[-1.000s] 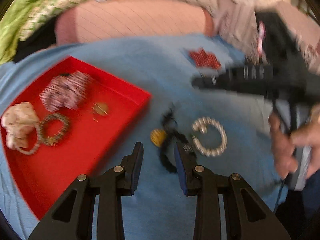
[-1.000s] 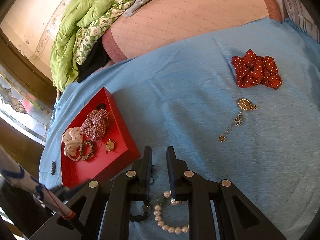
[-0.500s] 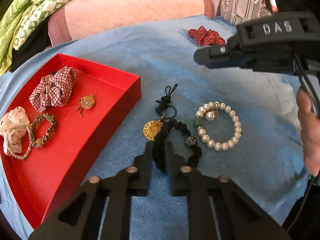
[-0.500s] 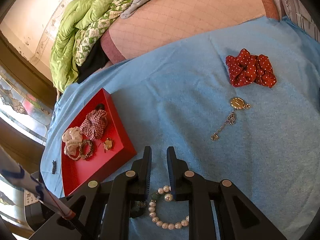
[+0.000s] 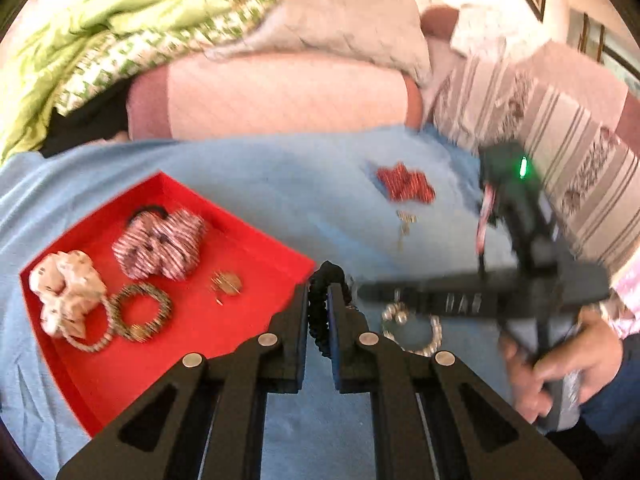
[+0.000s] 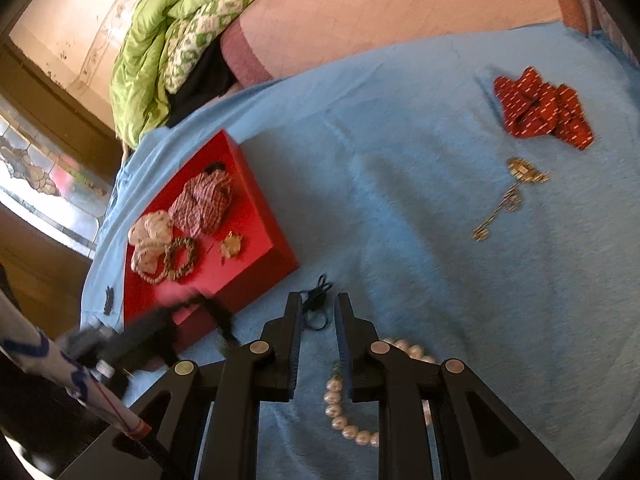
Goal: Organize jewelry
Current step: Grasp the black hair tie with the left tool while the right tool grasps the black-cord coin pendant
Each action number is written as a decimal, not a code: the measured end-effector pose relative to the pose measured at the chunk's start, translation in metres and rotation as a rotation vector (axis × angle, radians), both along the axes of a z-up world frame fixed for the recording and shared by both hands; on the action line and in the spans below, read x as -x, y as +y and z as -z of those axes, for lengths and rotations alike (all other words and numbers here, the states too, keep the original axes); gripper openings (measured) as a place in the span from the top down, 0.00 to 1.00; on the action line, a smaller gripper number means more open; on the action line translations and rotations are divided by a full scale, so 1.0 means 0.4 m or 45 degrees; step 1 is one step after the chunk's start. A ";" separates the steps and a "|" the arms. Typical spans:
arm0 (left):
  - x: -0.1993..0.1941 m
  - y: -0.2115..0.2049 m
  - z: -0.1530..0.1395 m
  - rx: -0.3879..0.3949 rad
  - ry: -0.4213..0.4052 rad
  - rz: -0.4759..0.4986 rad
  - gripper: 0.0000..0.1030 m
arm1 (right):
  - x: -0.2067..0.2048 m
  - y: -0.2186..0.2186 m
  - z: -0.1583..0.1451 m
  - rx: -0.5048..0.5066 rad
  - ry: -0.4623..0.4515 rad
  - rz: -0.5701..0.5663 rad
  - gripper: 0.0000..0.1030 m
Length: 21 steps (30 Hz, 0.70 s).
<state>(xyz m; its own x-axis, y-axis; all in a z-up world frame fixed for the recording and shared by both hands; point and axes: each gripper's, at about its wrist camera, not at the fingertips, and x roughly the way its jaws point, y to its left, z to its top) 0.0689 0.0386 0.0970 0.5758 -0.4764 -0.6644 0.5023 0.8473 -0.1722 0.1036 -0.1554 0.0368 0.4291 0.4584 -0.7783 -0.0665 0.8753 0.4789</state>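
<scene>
My left gripper (image 5: 318,312) is clamped on the black bracelet (image 5: 320,316), lifted beside the red tray (image 5: 256,248), which holds five pieces. Right gripper (image 6: 316,344) hangs nearly closed and empty above the pearl bracelet (image 6: 340,412); the red scrunchie (image 6: 540,108) and gold pendant (image 6: 516,184) remain out

A light blue cloth (image 6: 420,208) is spread over the surface. Along its far edge a pink quilted cushion (image 5: 280,96) is laid. A green patterned quilt (image 6: 168,32) is heaped at the far left corner, and a striped pillow (image 5: 560,136) is propped at the far right corner. A stained-glass pane (image 6: 36,176) is seen beyond the left edge.
</scene>
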 end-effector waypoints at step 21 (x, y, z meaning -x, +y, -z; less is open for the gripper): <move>0.001 0.070 -0.015 0.030 -0.033 -0.095 0.91 | -0.039 0.101 0.018 0.213 -0.064 -0.012 0.91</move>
